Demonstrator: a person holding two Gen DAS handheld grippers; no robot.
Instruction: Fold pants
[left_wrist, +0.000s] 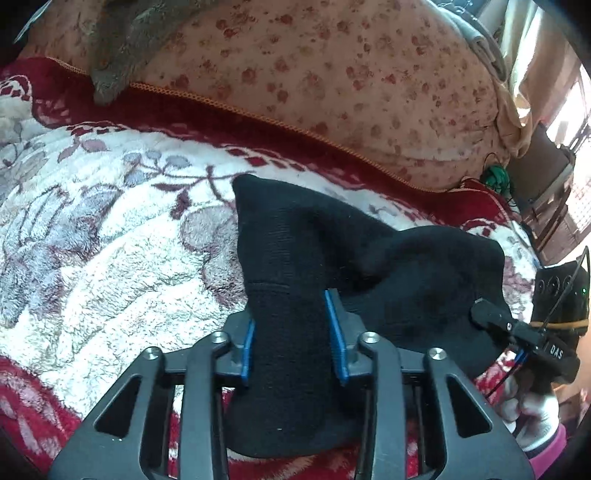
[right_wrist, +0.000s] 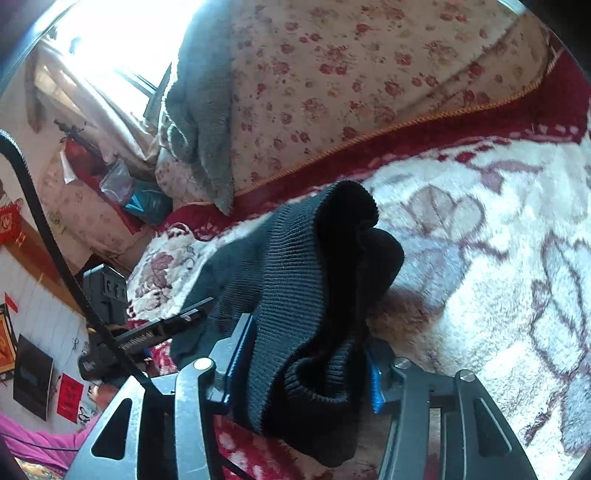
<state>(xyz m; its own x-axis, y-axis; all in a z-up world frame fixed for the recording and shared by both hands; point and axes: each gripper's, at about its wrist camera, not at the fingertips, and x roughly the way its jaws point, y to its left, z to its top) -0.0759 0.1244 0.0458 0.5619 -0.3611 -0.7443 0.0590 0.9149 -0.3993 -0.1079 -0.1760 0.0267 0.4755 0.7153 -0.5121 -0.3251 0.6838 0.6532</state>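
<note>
Clearly both tongs are clenched on the black pants (left_wrist: 295, 258): the left tongs (left_wrist: 293, 332) pinch a thick bunched band of the knit, and the right tongs (right_wrist: 301, 354) squeeze a ribbed edge, perhaps a cuff or waistband, though bunched like this I cannot say which. The cloth runs forward from each pair of tongs and sags between them, with its far end seemingly resting on the blanket (left_wrist: 110, 206).

To do this step well, I would say the two grips should travel together at one height, keeping the fabric taut enough that it lands flat, edge matched to edge, before either lets go. Knit this soft will slump and crease if one side leads.

Beneath the tongs lies a fluffy white and red flowered blanket on a bed. Beyond it sits a floral quilt (left_wrist: 332, 74) with a grey towel (right_wrist: 201, 122) draped over it. Bright window light (right_wrist: 122, 40) comes from the far left of the right tongs.
</note>
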